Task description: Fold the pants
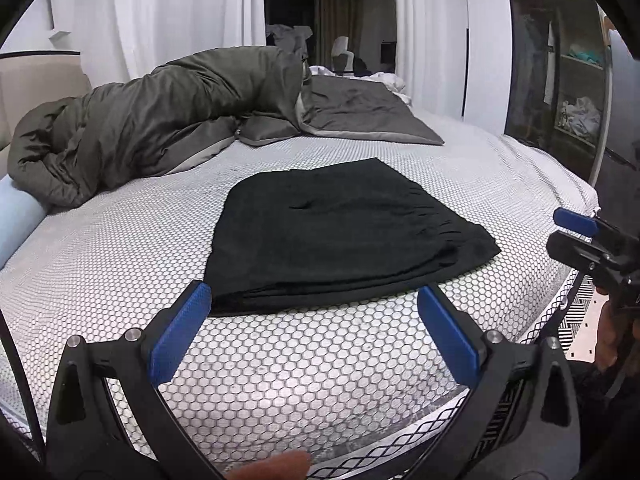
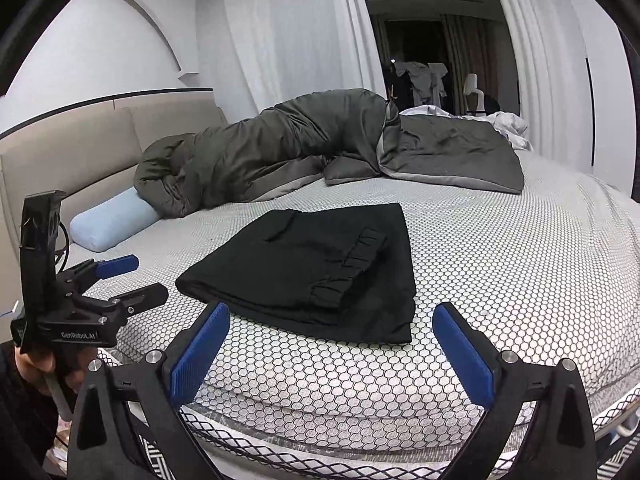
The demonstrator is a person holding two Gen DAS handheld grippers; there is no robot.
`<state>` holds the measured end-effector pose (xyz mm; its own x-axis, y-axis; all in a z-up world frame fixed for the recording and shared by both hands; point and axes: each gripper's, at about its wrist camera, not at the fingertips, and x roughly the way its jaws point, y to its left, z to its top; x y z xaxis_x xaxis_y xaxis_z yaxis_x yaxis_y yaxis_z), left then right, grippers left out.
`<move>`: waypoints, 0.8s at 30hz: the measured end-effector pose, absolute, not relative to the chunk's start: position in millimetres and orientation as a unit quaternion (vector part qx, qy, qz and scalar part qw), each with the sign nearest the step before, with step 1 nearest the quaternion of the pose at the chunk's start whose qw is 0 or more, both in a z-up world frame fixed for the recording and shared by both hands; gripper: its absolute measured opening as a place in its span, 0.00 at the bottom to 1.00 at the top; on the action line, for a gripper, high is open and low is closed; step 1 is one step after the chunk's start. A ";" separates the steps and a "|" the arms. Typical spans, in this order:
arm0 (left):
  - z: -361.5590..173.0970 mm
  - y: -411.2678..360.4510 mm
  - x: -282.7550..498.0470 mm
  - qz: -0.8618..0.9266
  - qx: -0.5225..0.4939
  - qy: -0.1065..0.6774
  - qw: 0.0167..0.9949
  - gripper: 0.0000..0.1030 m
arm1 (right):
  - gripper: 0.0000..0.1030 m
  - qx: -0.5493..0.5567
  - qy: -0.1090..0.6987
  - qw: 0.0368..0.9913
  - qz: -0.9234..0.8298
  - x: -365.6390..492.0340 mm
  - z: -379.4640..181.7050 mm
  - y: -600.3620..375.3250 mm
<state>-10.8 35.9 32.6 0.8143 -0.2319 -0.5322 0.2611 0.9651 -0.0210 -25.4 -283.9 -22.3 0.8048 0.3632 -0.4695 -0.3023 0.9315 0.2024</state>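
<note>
Black pants [image 1: 340, 236] lie folded into a flat rectangle on the white honeycomb-patterned bed [image 1: 280, 380]. In the right wrist view the pants [image 2: 316, 272] show the gathered waistband on top. My left gripper [image 1: 312, 312] is open and empty, just short of the pants' near edge, above the bed. It also shows in the right wrist view [image 2: 136, 276], left of the pants. My right gripper [image 2: 330, 328] is open and empty near the pants' near edge. It also shows in the left wrist view [image 1: 560, 228], right of the pants.
A dark olive duvet [image 1: 160, 128] is bunched along the far side of the bed. A light blue bolster pillow [image 2: 112, 220] lies by the beige headboard [image 2: 68, 148]. White curtains [image 1: 180, 12] and an open wardrobe [image 1: 560, 80] stand behind. The bed's near edge has black mesh [image 2: 320, 448].
</note>
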 end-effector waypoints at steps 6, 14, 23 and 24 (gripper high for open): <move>24.8 34.7 0.1 -0.111 0.017 0.285 0.952 1.00 | 1.00 0.042 0.264 0.948 0.173 -23.0 -19.1 -274.9; 22.1 42.7 5.6 -0.103 -0.016 0.296 0.950 1.00 | 1.00 -0.009 0.284 0.944 0.170 -21.1 -24.9 -257.5; 21.4 44.9 7.3 -0.103 -0.018 0.294 0.950 1.00 | 1.00 0.001 0.287 0.943 0.170 -18.0 -26.1 -258.6; 21.4 43.8 7.6 -0.103 -0.018 0.294 0.950 1.00 | 1.00 0.002 0.287 0.943 0.169 -17.6 -26.3 -258.4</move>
